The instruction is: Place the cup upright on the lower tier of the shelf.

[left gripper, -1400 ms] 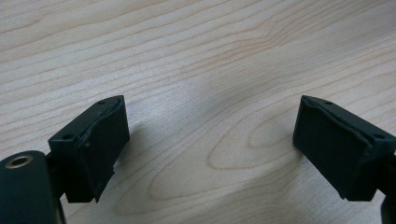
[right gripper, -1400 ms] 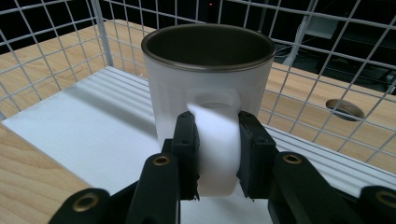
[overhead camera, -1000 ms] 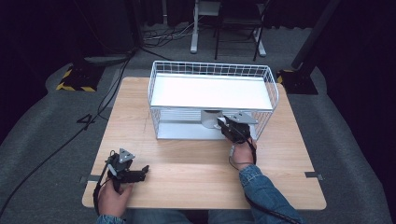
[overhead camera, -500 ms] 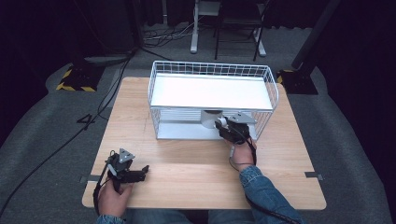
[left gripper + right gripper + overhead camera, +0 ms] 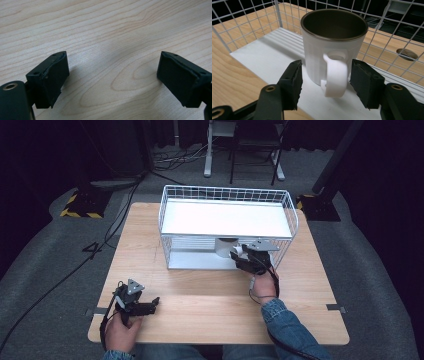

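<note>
A white mug (image 5: pixel 332 50) with a dark inside stands upright on the lower white shelf (image 5: pixel 267 57) of a wire rack (image 5: pixel 227 195); in the high view the mug (image 5: pixel 226 247) sits under the top shelf. My right gripper (image 5: pixel 326 72) reaches in from the rack's front, and its jaws have just been opening. The mug's handle (image 5: pixel 335 75) stands between the jaws with a gap on either side. In the high view the right gripper (image 5: pixel 245 257) is at the rack's front right. My left gripper (image 5: pixel 152 304) lies low over the table's near left, open with nothing between the jaws (image 5: pixel 112 65).
The rack's top white shelf (image 5: pixel 225 217) covers the mug from above, and wire walls (image 5: pixel 249 27) close the rack's sides and back. The wooden table (image 5: pixel 200 295) has bare room in front of the rack. Cables and stands lie on the floor beyond.
The right hand has shifted only slightly at the rack's lower shelf and the mug stays where it stood. The left hand and gripper have kept still.
</note>
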